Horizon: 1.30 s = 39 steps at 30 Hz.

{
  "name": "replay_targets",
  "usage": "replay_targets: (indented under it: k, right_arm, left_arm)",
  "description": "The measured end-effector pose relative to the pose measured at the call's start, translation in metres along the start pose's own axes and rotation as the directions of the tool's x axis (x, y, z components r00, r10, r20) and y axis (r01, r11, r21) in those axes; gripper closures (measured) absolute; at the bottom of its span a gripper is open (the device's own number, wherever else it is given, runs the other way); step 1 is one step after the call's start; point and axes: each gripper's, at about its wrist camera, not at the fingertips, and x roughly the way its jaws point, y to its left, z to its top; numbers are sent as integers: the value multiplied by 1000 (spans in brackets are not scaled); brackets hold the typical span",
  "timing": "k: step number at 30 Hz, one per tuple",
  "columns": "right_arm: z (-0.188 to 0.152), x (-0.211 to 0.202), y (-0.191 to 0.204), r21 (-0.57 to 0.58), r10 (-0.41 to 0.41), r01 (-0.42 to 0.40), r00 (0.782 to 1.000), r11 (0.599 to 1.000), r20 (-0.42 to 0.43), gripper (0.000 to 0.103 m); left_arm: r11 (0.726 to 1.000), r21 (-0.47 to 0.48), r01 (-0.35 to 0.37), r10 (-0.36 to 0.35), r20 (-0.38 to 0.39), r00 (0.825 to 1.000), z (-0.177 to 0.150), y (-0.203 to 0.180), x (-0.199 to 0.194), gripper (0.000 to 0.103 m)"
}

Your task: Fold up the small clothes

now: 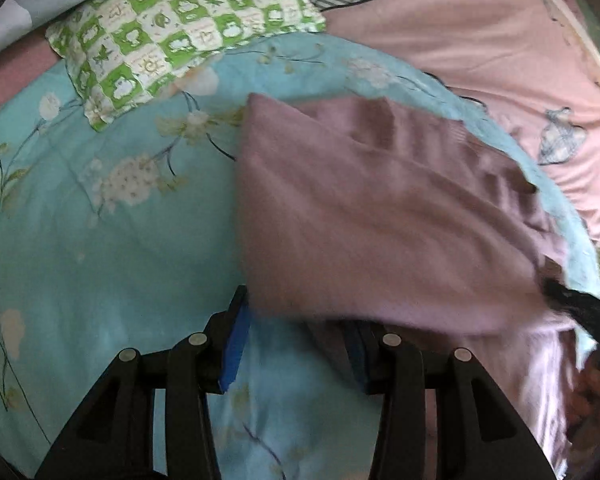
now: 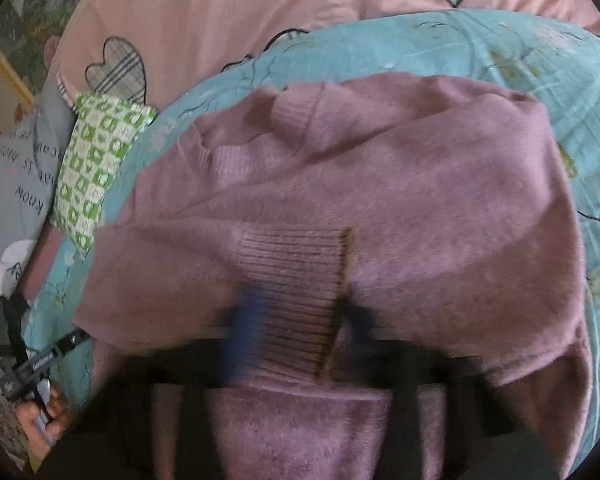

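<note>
A mauve knit sweater (image 1: 379, 216) lies on a teal floral quilt (image 1: 100, 248), partly lifted on its right side. It fills the right wrist view (image 2: 379, 184). My left gripper (image 1: 296, 344) is open, its blue-padded fingers (image 1: 236, 344) at the sweater's near edge, with nothing between them. My right gripper (image 2: 296, 332) is blurred and shut on the sweater's ribbed hem (image 2: 296, 280), holding it up. The right gripper also shows at the far right of the left wrist view (image 1: 587, 312).
A green-and-white checked cushion (image 1: 180, 32) lies at the quilt's far edge. A pink bedsheet with plaid hearts (image 2: 260, 16) lies beyond. A grey printed pillow (image 2: 16, 168) sits at the left. The hand holding the left gripper (image 2: 40, 412) is at the lower left.
</note>
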Motion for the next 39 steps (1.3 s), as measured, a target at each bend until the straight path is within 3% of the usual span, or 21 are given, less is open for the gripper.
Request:
replay_targets:
  k: [2, 5, 8, 9, 12, 14, 18, 24, 28, 32, 35, 39]
  right_arm:
    - [10, -18, 10, -25, 18, -17, 998, 1000, 56, 97]
    - [32, -75, 22, -54, 65, -55, 976, 997, 210, 98]
    - [54, -129, 11, -24, 10, -1, 929, 1000, 370, 98]
    - [58, -133, 5, -17, -19, 27, 925, 999, 381, 98]
    - [60, -118, -25, 28, -50, 43, 948, 999, 314, 98]
    - [52, -104, -36, 28, -92, 88, 958, 996, 273, 98]
    - [32, -78, -58, 67, -110, 98, 972, 993, 206, 98]
    - [27, -52, -71, 82, -121, 109, 978, 991, 167, 98]
    - [24, -57, -67, 42, -153, 148, 963, 988, 224, 98]
    - [22, -32, -77, 30, -239, 237, 964, 971, 118, 95]
    - [13, -30, -87, 90, -228, 222, 972, 971, 58, 83]
    - [-6, -63, -81, 119, -177, 163, 976, 979, 124, 45]
  left_arm:
    - [1000, -3, -18, 18, 10, 1000, 6, -2, 5, 60]
    - [999, 1, -36, 36, 29, 999, 15, -7, 8, 60]
    - [1000, 16, -25, 24, 36, 999, 20, -14, 8, 57]
    - [1000, 22, -15, 14, 36, 999, 21, -17, 10, 57]
    - [998, 38, -47, 45, 46, 998, 21, -27, 12, 58]
    - [998, 20, -60, 59, 52, 997, 20, -28, 11, 59]
    - [998, -19, -53, 55, 83, 995, 17, -18, -4, 61]
    - [998, -38, -41, 43, 61, 997, 13, -10, -4, 63]
    - [1000, -16, -16, 17, 65, 998, 16, -14, -7, 63]
    - [1000, 9, -14, 14, -33, 999, 18, -12, 11, 62]
    - [999, 4, 36, -36, -51, 998, 12, -7, 0, 61]
    - [994, 38, 101, -98, -67, 993, -10, -1, -28, 60]
